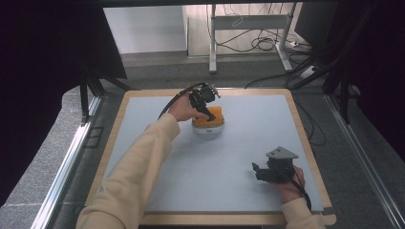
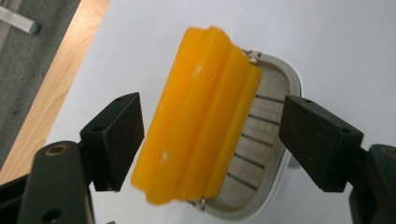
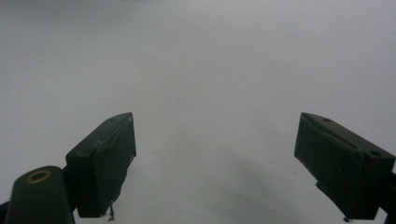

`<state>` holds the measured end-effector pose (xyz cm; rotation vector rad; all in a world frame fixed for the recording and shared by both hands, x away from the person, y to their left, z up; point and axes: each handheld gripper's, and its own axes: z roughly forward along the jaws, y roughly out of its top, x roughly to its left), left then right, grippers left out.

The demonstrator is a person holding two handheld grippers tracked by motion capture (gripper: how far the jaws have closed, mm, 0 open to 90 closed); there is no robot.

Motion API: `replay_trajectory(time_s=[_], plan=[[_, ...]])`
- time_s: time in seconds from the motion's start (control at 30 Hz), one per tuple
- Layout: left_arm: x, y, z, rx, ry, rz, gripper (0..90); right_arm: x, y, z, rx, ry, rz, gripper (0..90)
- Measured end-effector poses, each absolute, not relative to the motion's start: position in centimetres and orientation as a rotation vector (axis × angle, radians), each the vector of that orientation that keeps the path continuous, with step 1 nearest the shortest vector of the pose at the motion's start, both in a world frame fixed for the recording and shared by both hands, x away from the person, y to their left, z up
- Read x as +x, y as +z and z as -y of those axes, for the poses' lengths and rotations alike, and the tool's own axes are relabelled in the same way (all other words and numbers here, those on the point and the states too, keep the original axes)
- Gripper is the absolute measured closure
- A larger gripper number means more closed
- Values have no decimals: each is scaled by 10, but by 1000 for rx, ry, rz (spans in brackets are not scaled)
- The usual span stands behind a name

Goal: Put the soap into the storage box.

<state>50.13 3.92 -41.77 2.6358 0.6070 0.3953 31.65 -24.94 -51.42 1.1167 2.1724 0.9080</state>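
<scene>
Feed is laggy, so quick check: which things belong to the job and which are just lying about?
Job:
orange soap lying tilted across the white dish
left gripper, open around the soap

Lying about:
right gripper, open over bare table
cables on the floor

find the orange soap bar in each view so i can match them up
High view: orange soap bar on its white dish, far centre of the table.
Left gripper view: mid-frame, tilted on the dish, between the open left tongs.
Right gripper view: not in it.
Shared landmark: the pale blue tabletop.
</scene>
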Motion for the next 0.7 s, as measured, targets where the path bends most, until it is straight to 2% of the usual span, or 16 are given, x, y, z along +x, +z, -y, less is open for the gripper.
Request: replay_trajectory(time_s=[0.4,0.47,0.7], plan=[[463,-405,-79,2502,420,-669,202,316,-514,248,1113,912,-2166,132],[441,-406,-95,2429,416,-693,206,315,-514,249,1117,915,-2167,132],[395,-420,-134,2334,413,-771,218,315,-514,248,1124,917,-2169,133]])
